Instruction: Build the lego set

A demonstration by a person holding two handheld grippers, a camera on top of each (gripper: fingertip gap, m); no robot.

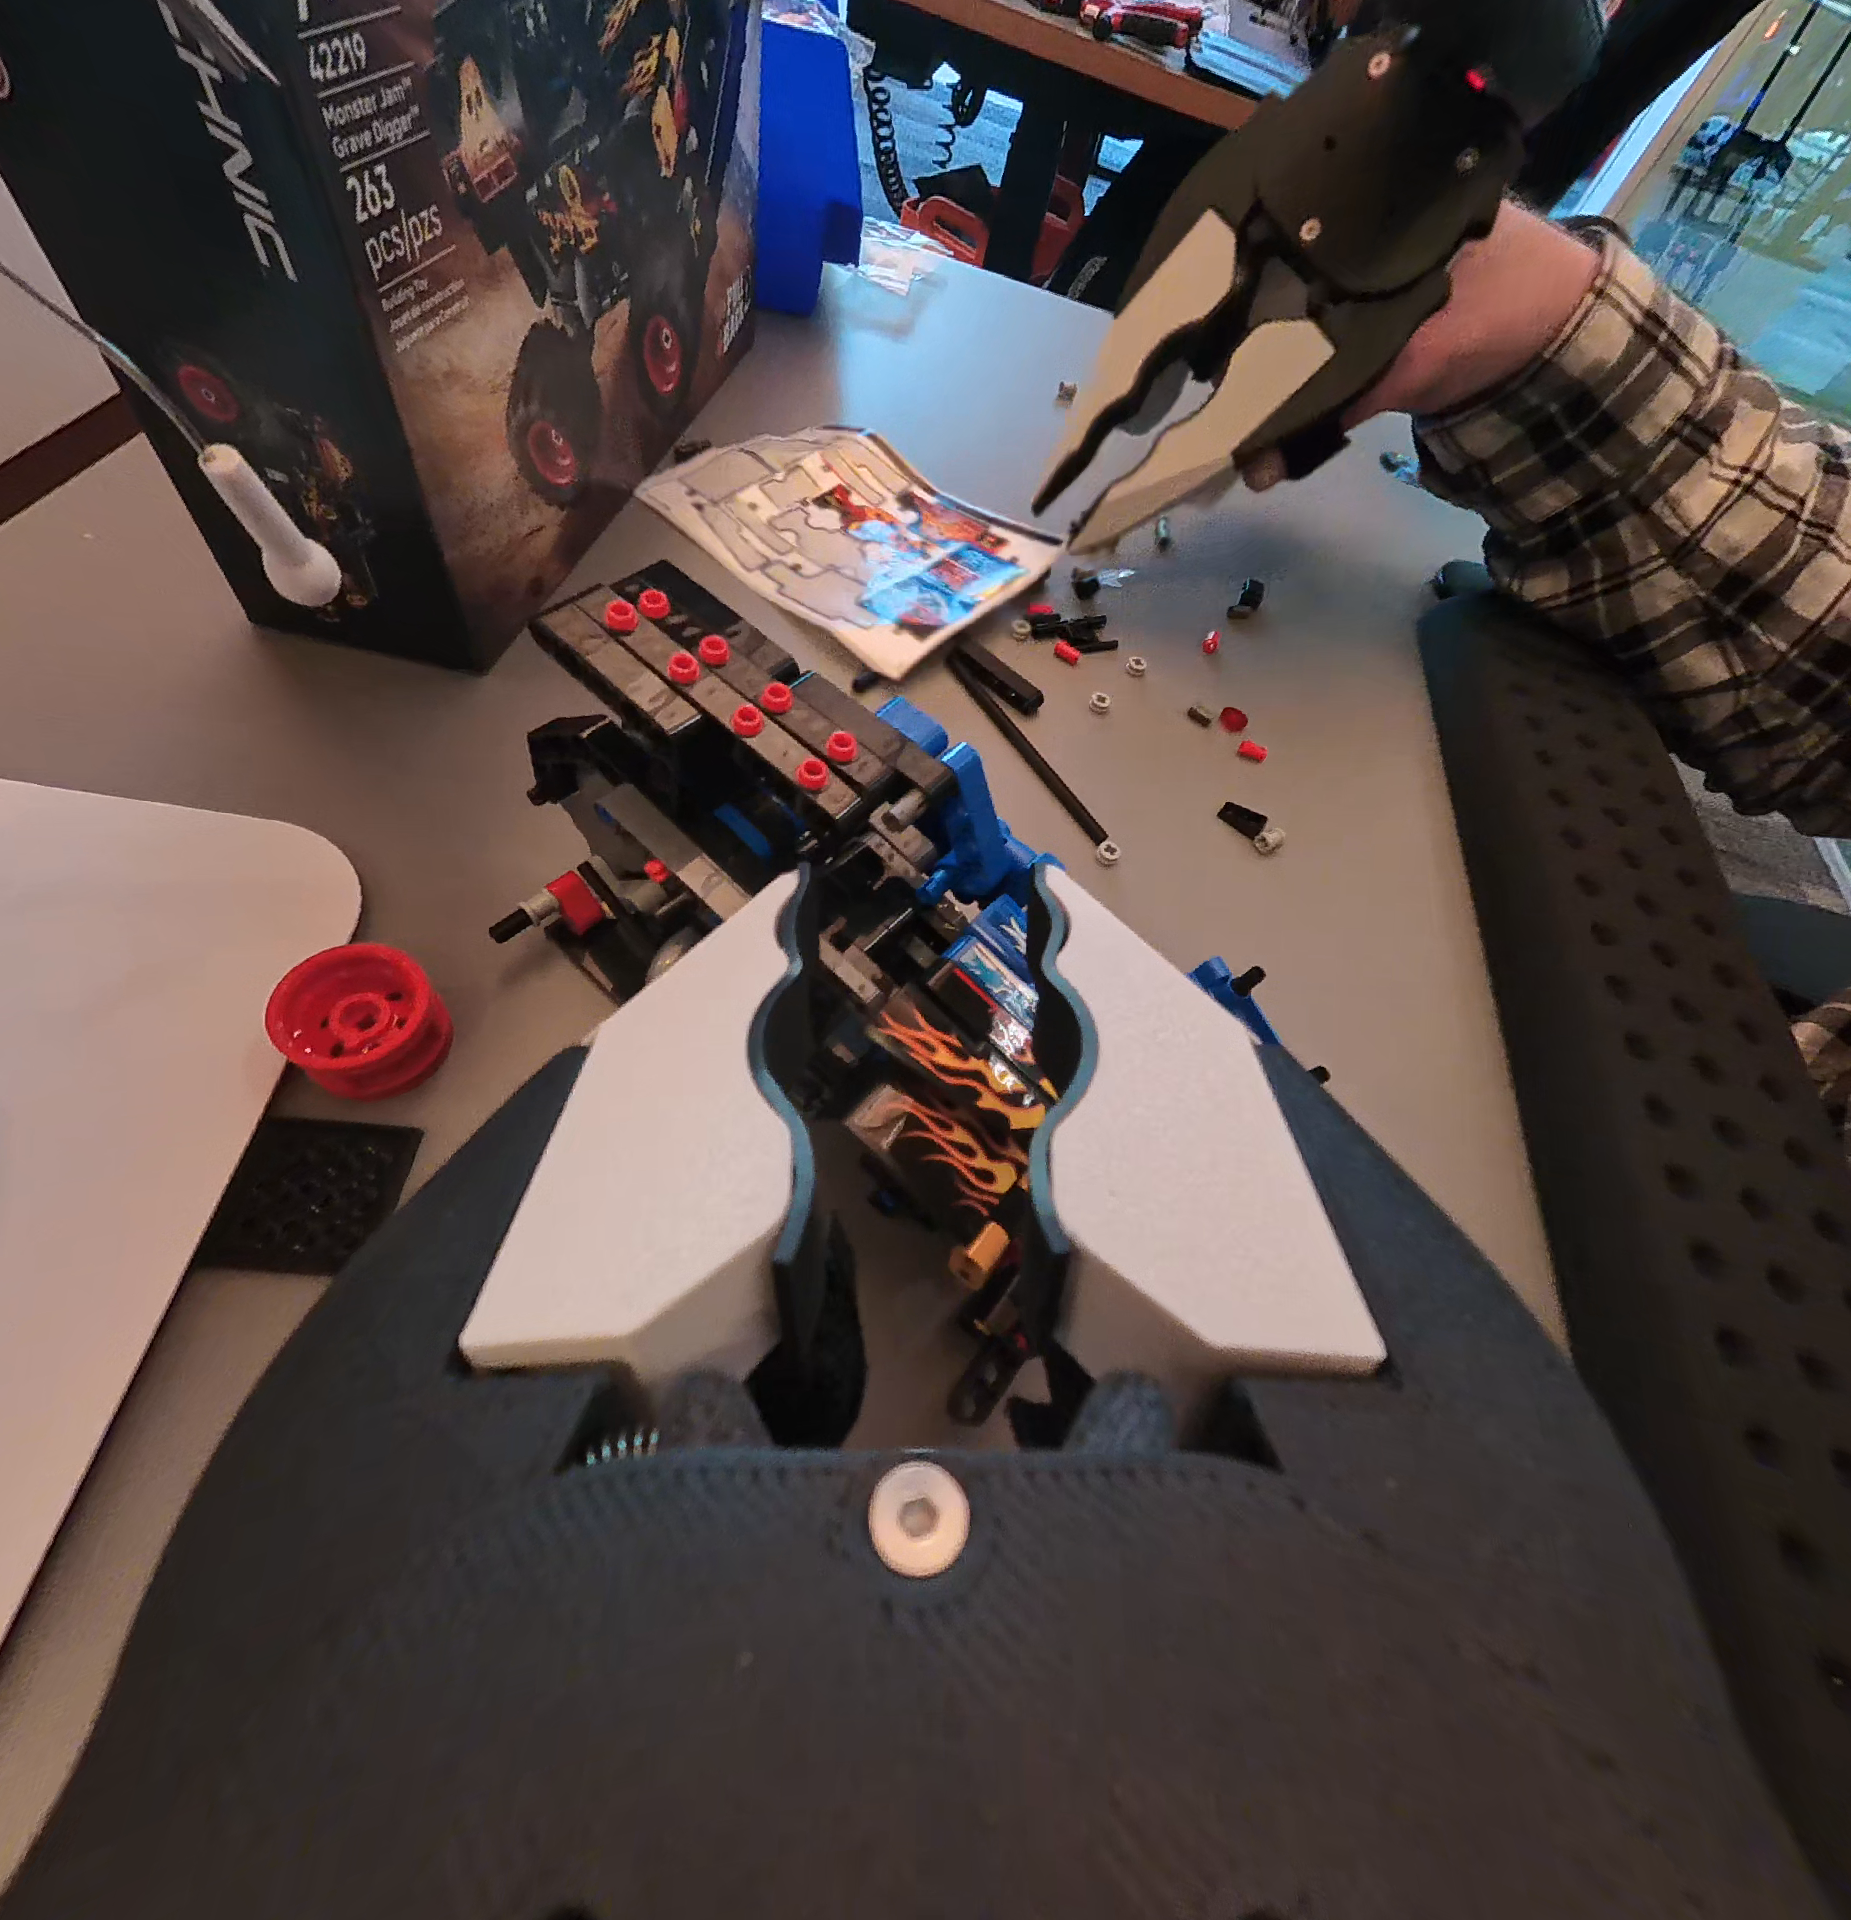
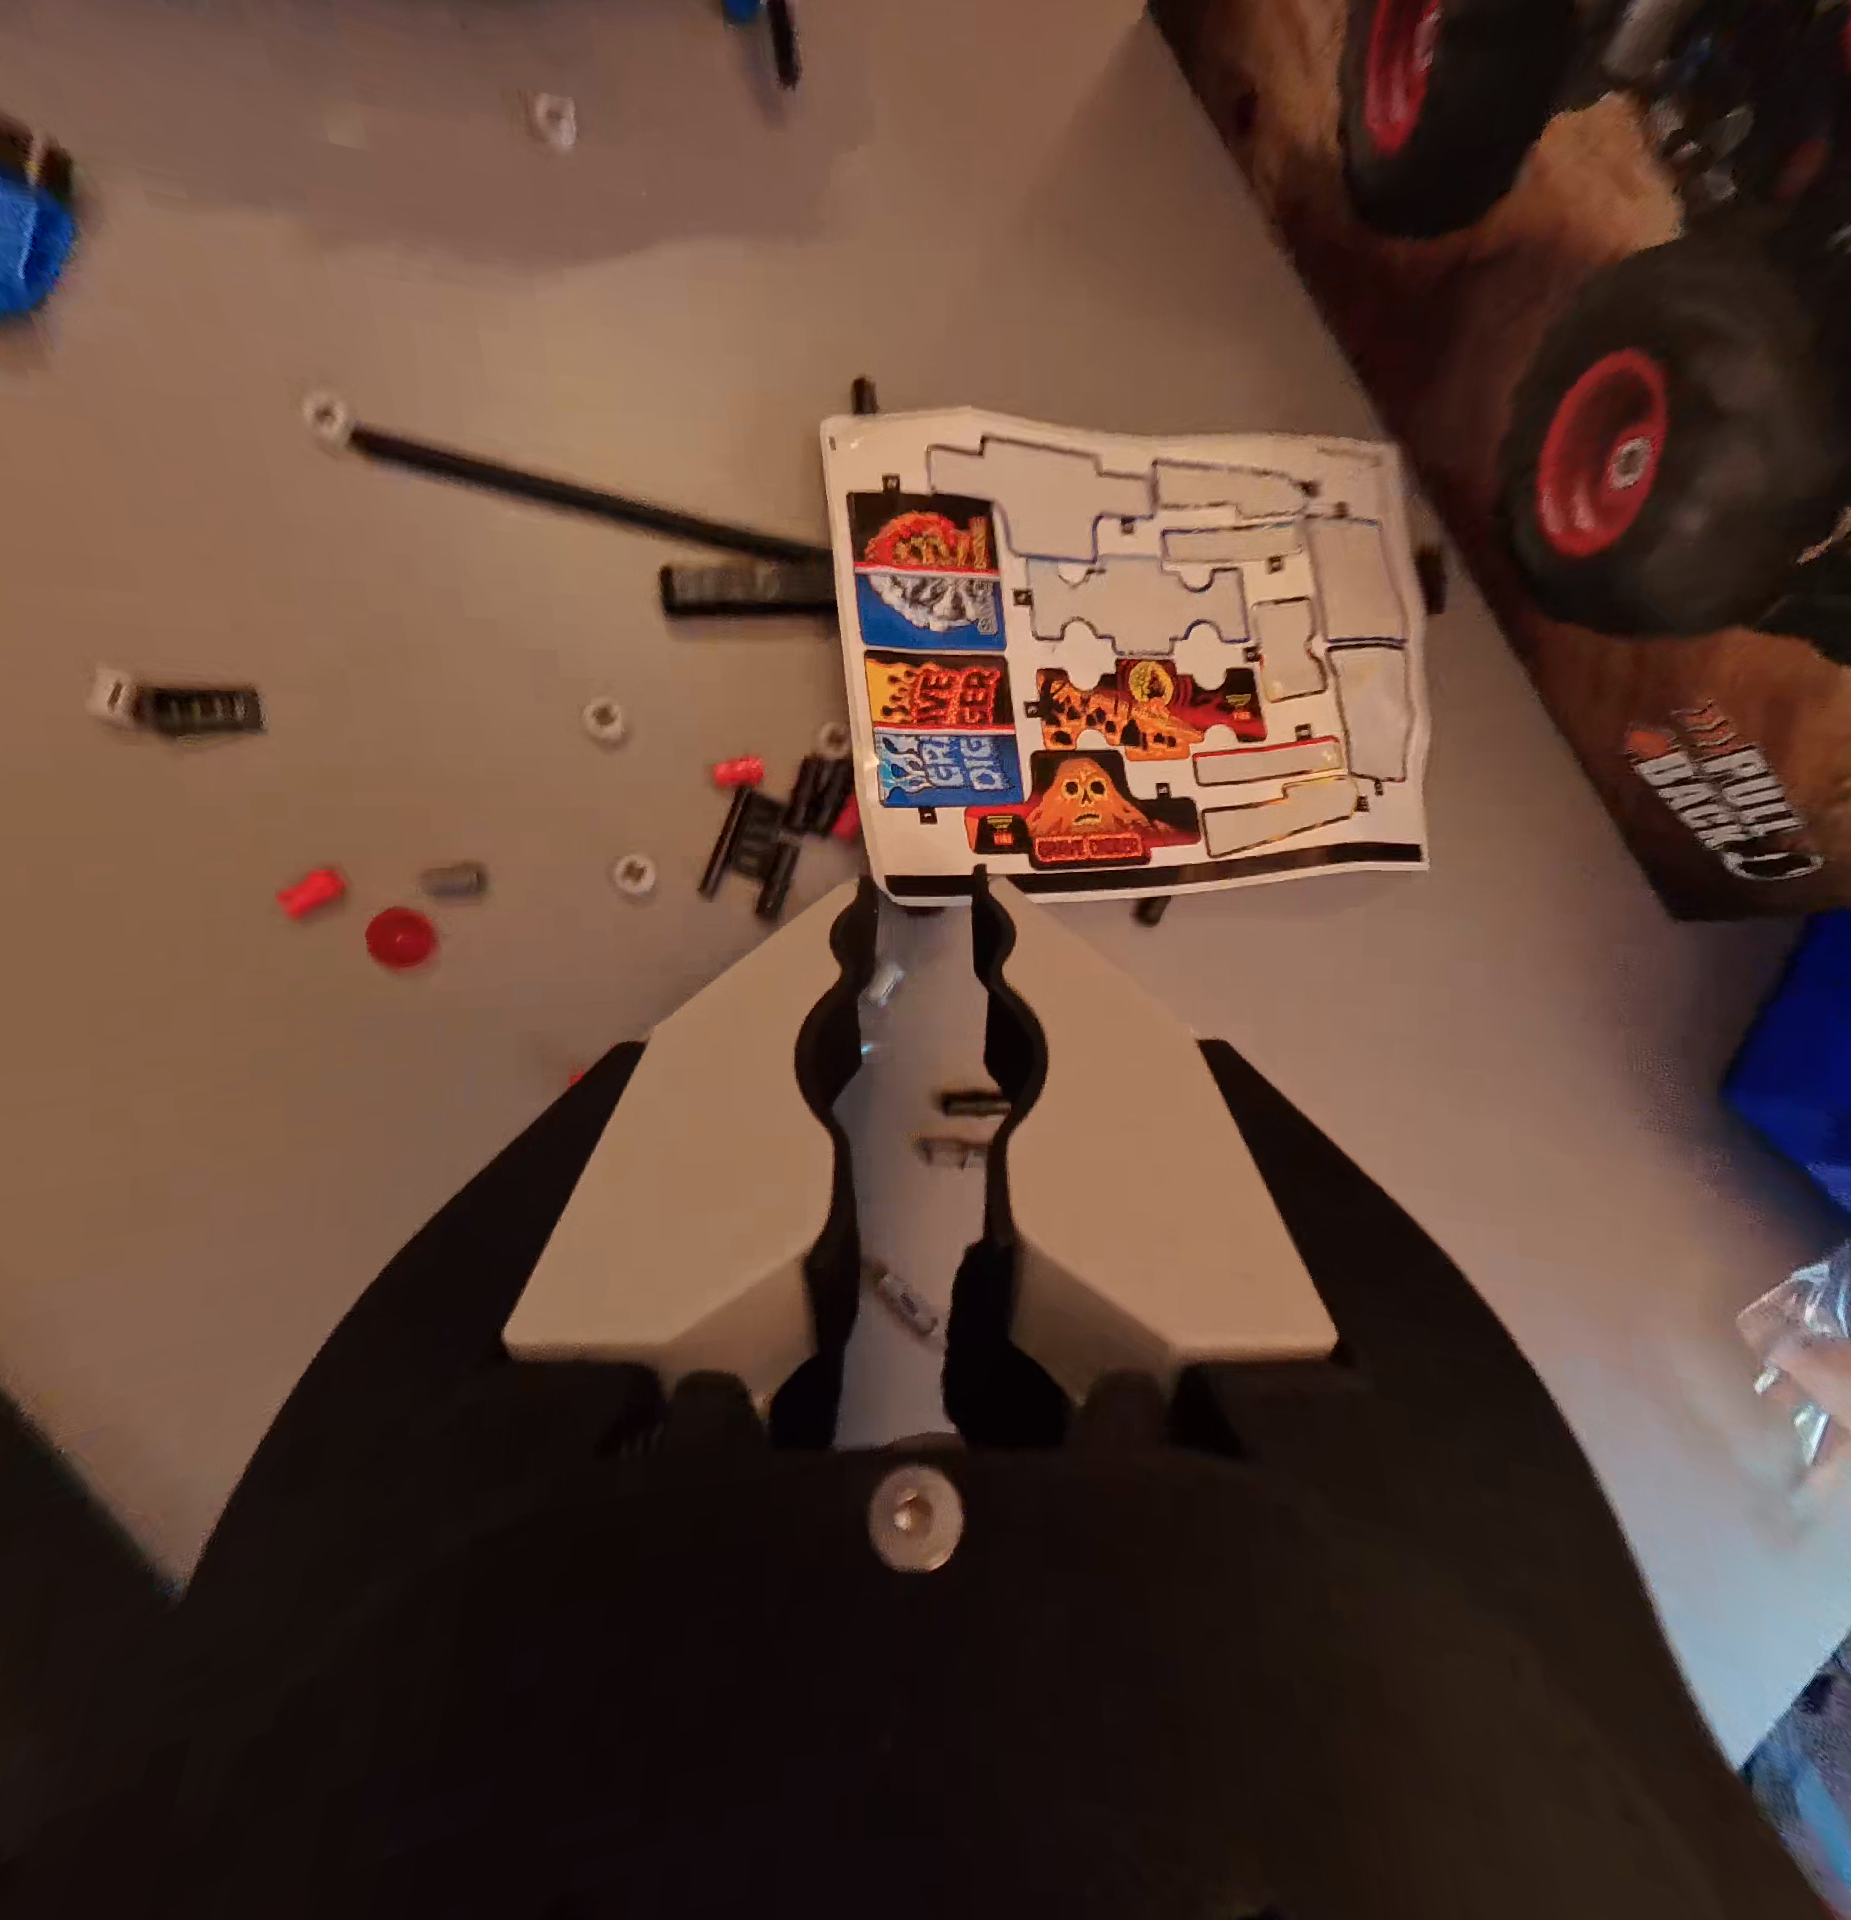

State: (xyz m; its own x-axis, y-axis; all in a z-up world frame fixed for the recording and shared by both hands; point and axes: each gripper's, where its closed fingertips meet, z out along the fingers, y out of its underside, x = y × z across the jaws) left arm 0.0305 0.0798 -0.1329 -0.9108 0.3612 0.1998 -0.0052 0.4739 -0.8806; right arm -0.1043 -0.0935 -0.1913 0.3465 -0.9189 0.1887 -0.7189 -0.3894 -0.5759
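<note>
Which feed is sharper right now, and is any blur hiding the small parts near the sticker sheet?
Left wrist view: sharp, with wide-angle bending at the edges; the model and loose pins read clearly. Right wrist view: motion blur smears the loose pieces and the box; the sticker sheet stays readable, but the bits between the right gripper fingers are indistinct.

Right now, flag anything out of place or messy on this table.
Small loose pieces lie scattered over the table beside the sticker sheet, whose edges curl and many stickers are gone. A red wheel hub sits apart from the model.
</note>
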